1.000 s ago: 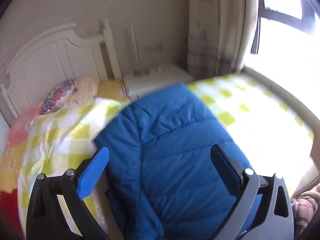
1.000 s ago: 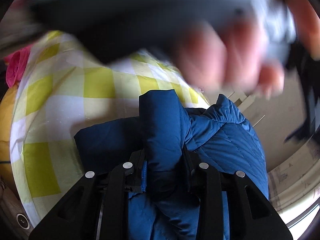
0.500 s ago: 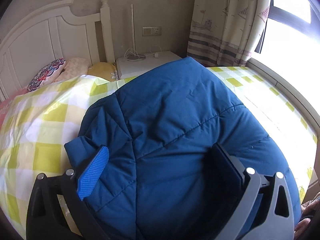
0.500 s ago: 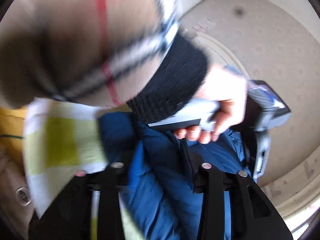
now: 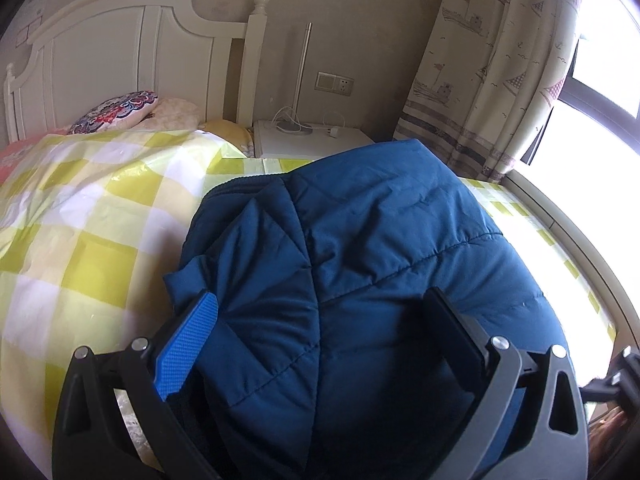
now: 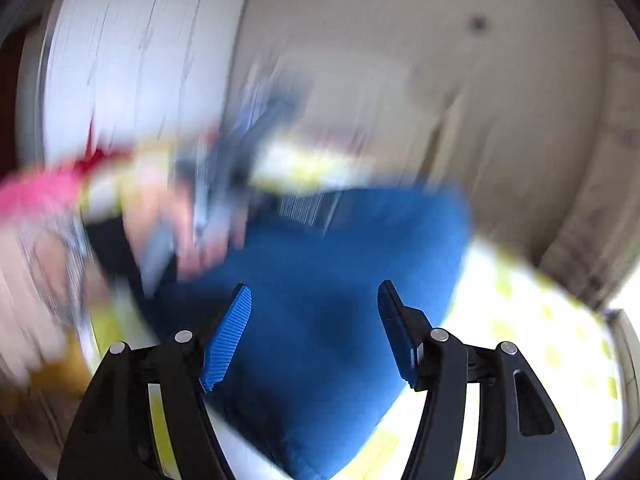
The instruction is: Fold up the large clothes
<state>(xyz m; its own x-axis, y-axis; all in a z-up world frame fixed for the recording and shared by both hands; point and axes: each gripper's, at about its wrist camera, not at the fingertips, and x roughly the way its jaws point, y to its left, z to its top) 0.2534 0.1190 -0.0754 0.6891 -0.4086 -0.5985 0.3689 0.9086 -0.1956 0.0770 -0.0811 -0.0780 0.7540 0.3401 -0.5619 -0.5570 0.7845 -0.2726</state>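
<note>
Loosely, blue quilted jacket (image 5: 360,280) heaped on the checked bed (image 5: 80,220), left gripper (image 5: 324,312) spread wide over it; right gripper (image 6: 314,316) opening above jacket, nothing pinched

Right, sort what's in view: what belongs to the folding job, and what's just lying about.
For the job:
- blue puffer jacket
- checked bedspread under it
- left tool
- right tool, jaws opening, nothing gripped

Lying about:
- patterned pillow
- bedside table
- charger cable
- curtain
</note>
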